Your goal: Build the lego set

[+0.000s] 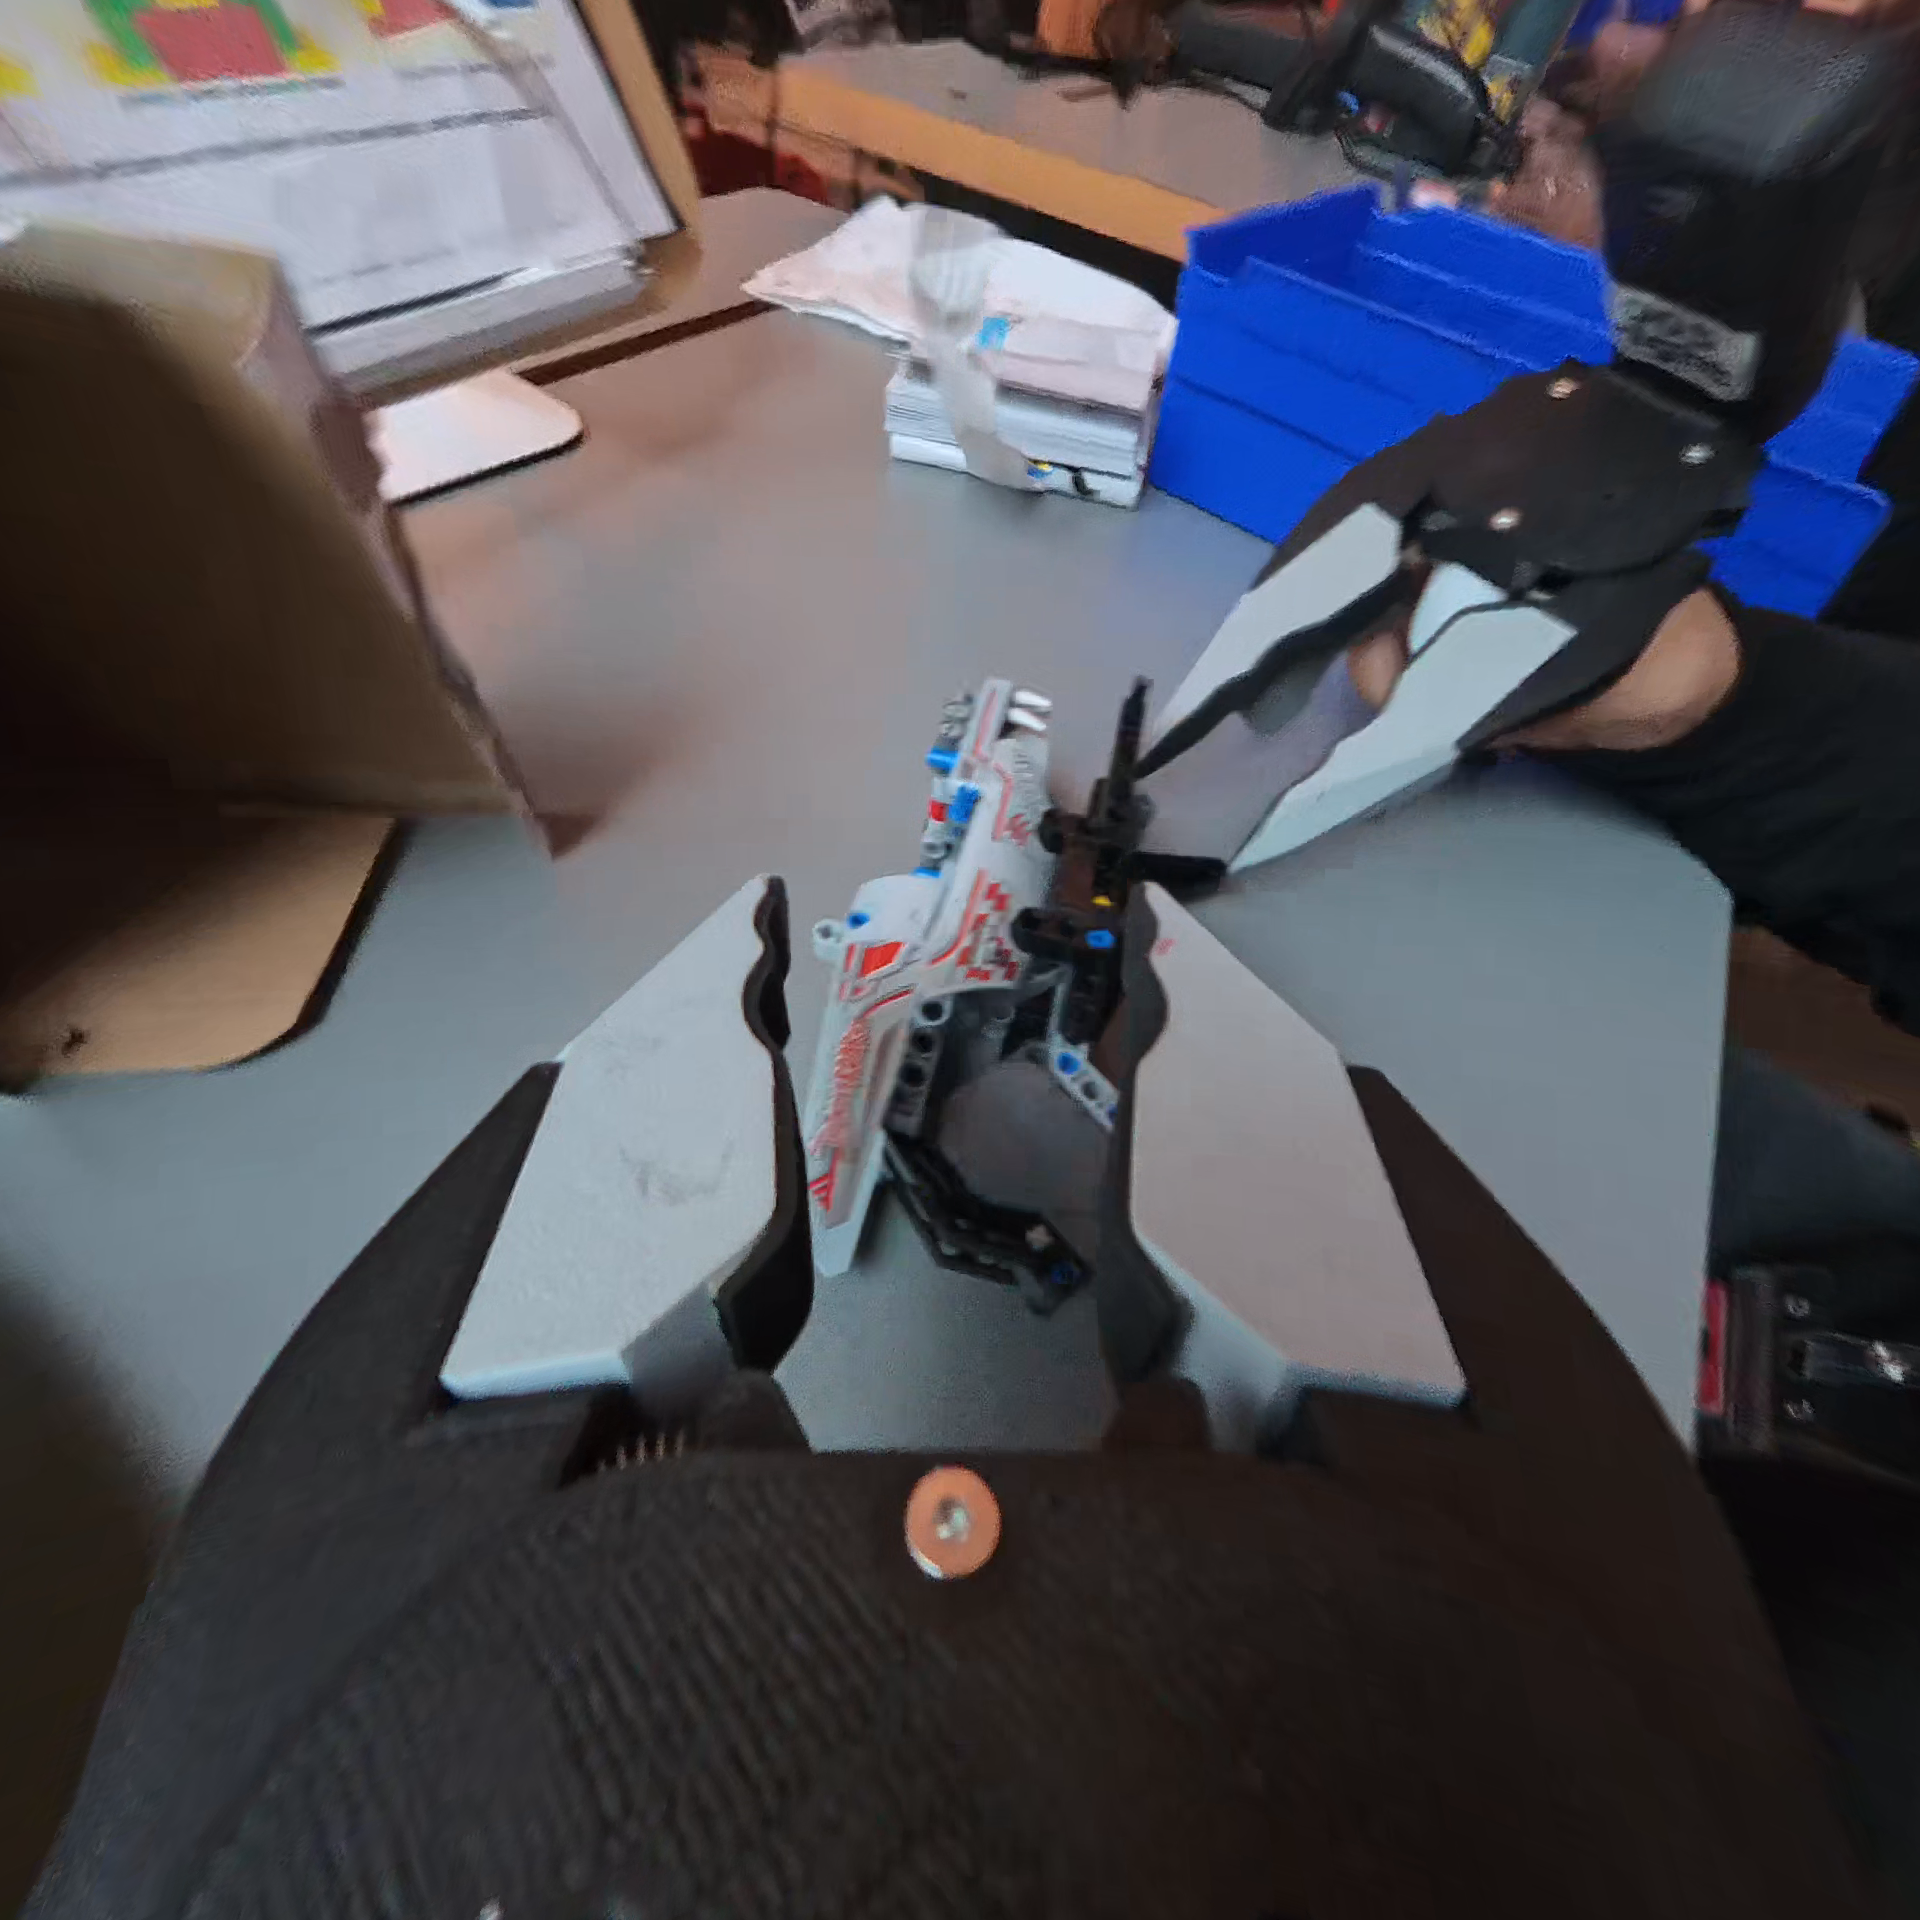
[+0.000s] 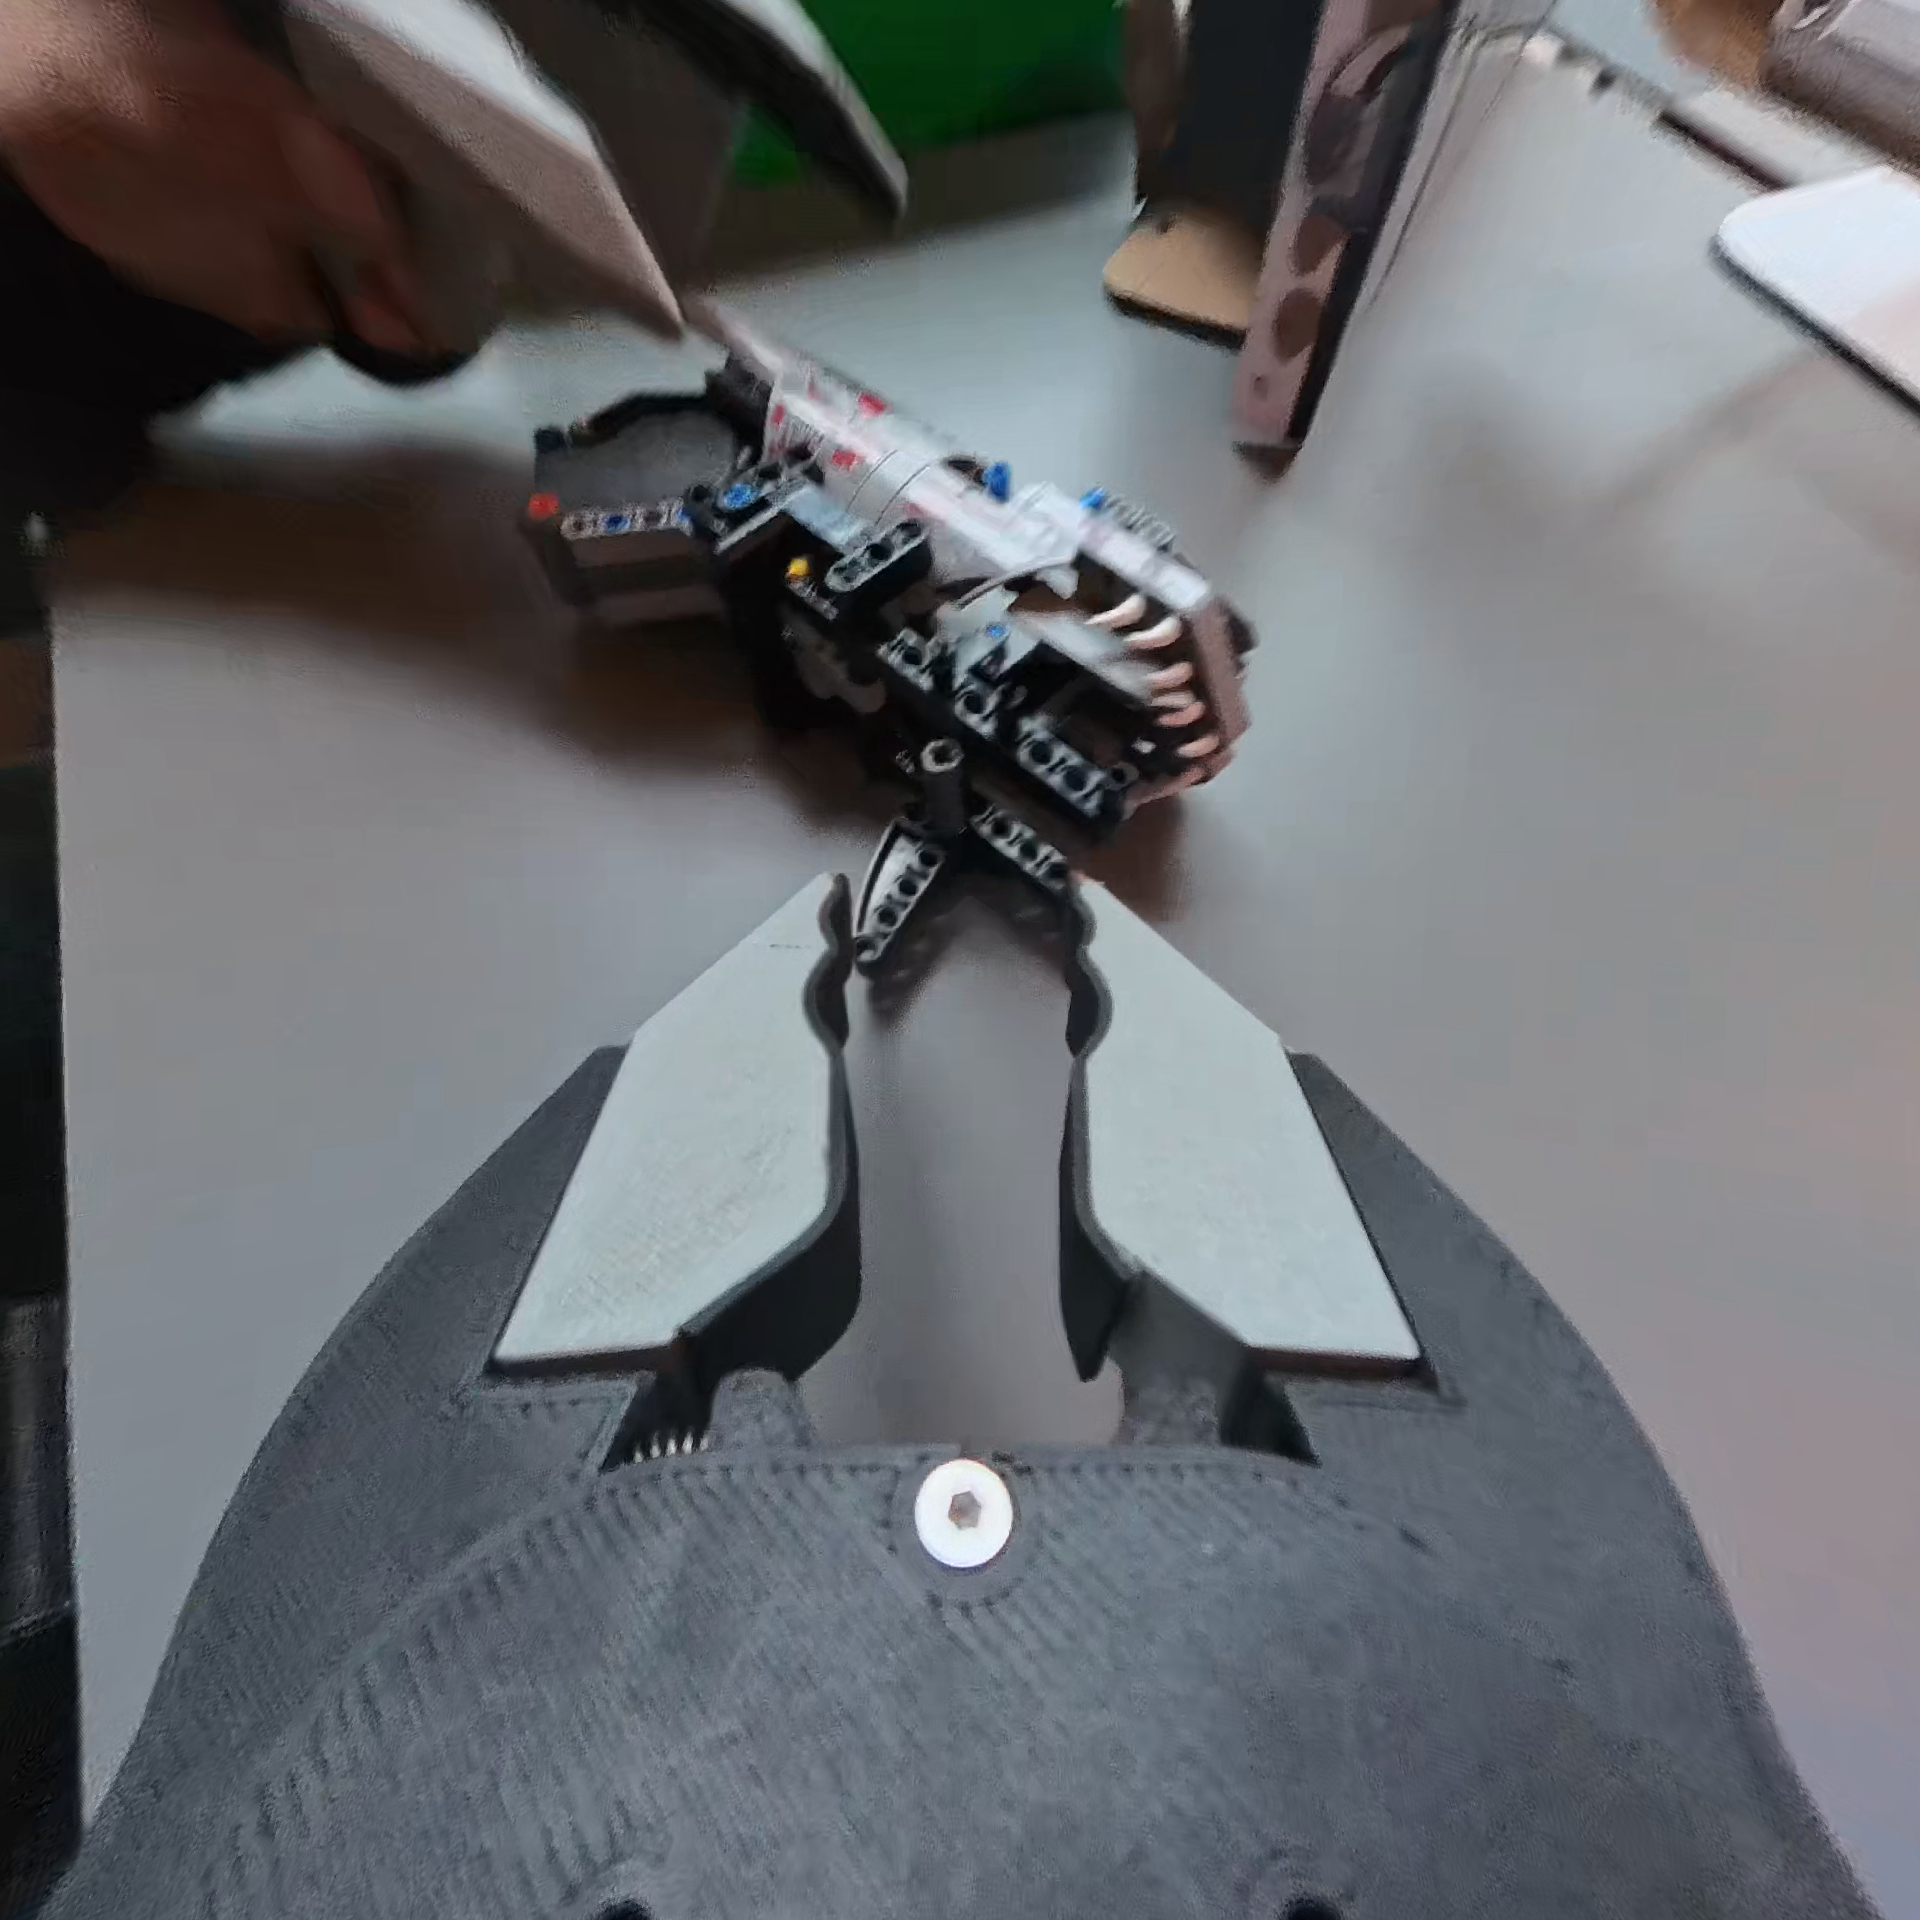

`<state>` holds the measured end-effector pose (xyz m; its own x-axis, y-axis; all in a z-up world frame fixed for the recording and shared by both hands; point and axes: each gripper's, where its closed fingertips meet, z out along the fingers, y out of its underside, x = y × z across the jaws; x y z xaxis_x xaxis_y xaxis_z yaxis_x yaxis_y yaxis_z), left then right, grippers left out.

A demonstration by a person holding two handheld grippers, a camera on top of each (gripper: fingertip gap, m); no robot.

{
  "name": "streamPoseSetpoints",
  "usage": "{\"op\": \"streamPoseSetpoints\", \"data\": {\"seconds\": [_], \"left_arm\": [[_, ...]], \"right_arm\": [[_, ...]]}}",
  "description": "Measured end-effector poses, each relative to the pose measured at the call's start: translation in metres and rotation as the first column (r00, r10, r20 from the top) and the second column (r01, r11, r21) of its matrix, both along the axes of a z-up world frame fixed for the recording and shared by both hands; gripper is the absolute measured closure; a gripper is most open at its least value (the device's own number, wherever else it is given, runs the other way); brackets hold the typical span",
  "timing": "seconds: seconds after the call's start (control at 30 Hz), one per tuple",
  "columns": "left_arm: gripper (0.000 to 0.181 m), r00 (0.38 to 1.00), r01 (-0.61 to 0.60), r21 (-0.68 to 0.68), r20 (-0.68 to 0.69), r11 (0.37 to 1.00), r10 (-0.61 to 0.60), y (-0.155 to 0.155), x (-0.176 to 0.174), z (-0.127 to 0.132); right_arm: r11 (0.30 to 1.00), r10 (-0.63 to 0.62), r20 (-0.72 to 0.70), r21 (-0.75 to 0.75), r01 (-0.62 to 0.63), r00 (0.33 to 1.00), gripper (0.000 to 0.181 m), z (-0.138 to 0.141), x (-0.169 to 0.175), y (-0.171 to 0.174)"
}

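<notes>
The lego model (image 1: 935, 997) is grey with red markings on a black frame and lies tilted on the grey table (image 1: 727, 623). My left gripper (image 1: 954, 902) straddles its rear, with a pad against each side. In the right wrist view the model (image 2: 935, 582) shows white teeth at its front. My right gripper (image 2: 956, 904) has its tips closed on black beams (image 2: 904, 904) that stick out of the model's side. It also shows in the left wrist view (image 1: 1179, 816), held by a hand at the model's right side. The left gripper (image 2: 582, 187) shows blurred at the top left of the right wrist view.
A cardboard box (image 1: 177, 623) stands at the left. A monitor (image 1: 312, 156) on a white stand (image 1: 468, 436) is behind it. A stack of booklets (image 1: 1018, 395) and blue bins (image 1: 1351, 343) sit at the back right. Cardboard (image 2: 1288, 260) stands beyond the model.
</notes>
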<state>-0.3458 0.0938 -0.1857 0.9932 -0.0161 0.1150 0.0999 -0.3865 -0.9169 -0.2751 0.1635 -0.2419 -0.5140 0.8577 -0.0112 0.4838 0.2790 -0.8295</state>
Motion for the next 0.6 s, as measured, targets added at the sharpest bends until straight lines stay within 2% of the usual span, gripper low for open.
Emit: {"op": "streamPoseSetpoints", "data": {"seconds": [0.07, 0.17, 0.23, 0.3, 0.37, 0.43, 0.5, 0.57, 0.6], "left_arm": [[0.107, 0.999, 0.025, -0.093, -0.044, 0.995, -0.029, 0.002, 0.01, 0.003], [0.113, 0.992, 0.07, -0.155, -0.09, 0.985, -0.085, 0.016, 0.026, 0.008], [0.112, 0.986, 0.098, -0.231, -0.107, 0.968, -0.125, 0.027, 0.034, 0.001], [0.11, 0.978, 0.116, -0.347, -0.124, 0.931, -0.168, 0.035, 0.039, -0.016], [0.109, 0.967, 0.083, -0.443, -0.18, 0.893, -0.18, 0.039, 0.032, -0.033], [0.112, 0.954, 0.038, -0.511, -0.237, 0.859, -0.183, 0.041, 0.023, -0.046], [0.119, 0.952, 0.048, -0.558, -0.224, 0.828, -0.206, 0.041, 0.025, -0.058], [0.119, 0.941, 0.029, -0.562, -0.263, 0.827, -0.212, 0.044, 0.023, -0.061], [0.12, 0.939, 0.02, -0.57, -0.272, 0.821, -0.212, 0.044, 0.022, -0.062]], "right_arm": [[0.998, -0.01, 0.041, 0.064, 0.007, 0.999, 0.14, -0.011, 0.002, -0.005], [0.986, -0.038, 0.061, 0.167, 0.028, 0.997, 0.141, -0.021, -0.003, -0.006], [0.984, -0.036, 0.044, 0.175, 0.028, 0.998, 0.145, -0.019, -0.006, -0.011], [0.985, -0.04, 0.003, 0.171, 0.039, 0.999, 0.148, -0.013, -0.007, -0.011], [0.99, -0.061, -0.043, 0.128, 0.066, 0.997, 0.159, -0.003, -0.01, -0.01], [0.993, -0.098, -0.032, 0.065, 0.1, 0.995, 0.162, 0.0, -0.016, -0.007], [0.994, -0.107, 0.001, 0.017, 0.107, 0.994, 0.163, -0.001, -0.02, -0.007], [0.995, -0.097, 0.025, 0.008, 0.097, 0.995, 0.177, -0.003, -0.023, -0.009], [0.995, -0.095, 0.031, 0.013, 0.095, 0.995, 0.178, -0.004, -0.024, -0.01]]}}
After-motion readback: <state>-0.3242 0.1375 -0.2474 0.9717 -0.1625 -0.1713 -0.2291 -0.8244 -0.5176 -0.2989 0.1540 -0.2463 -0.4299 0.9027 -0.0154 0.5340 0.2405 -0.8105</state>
